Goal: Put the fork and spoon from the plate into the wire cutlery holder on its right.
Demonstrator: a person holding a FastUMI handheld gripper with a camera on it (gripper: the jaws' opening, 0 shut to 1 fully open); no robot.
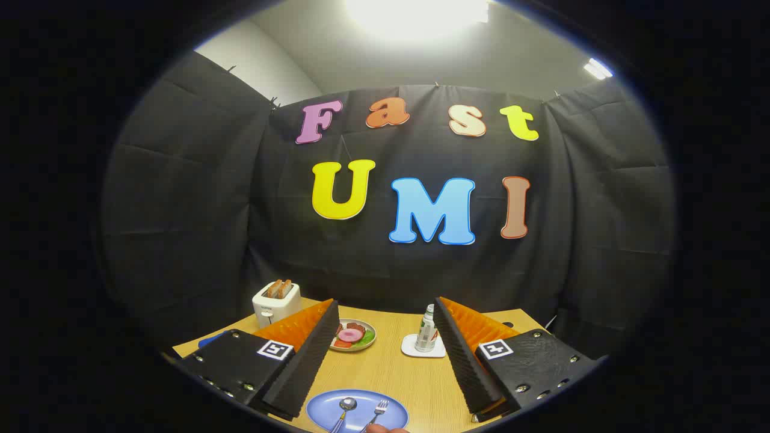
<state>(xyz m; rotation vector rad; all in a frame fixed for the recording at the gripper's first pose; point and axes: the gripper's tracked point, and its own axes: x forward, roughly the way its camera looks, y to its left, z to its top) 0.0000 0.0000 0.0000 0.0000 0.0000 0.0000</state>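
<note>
A blue plate (328,410) lies on the wooden table close below me, between and beneath my fingers. On it rest a spoon (346,406) with its bowl pointing away and a fork (379,410) to its right, tines pointing away; their handles run out of sight toward me. My gripper (385,316) hangs above the table, open wide, with nothing between its fingers. Both fingers (313,355) stand apart on either side of the plate.
Beyond the fingers stand a white toaster (276,302) with toast at the back left, a small plate of food (354,335) in the middle, and a bottle (426,329) on a white coaster (415,349). A blue object (210,340) peeks out at the left.
</note>
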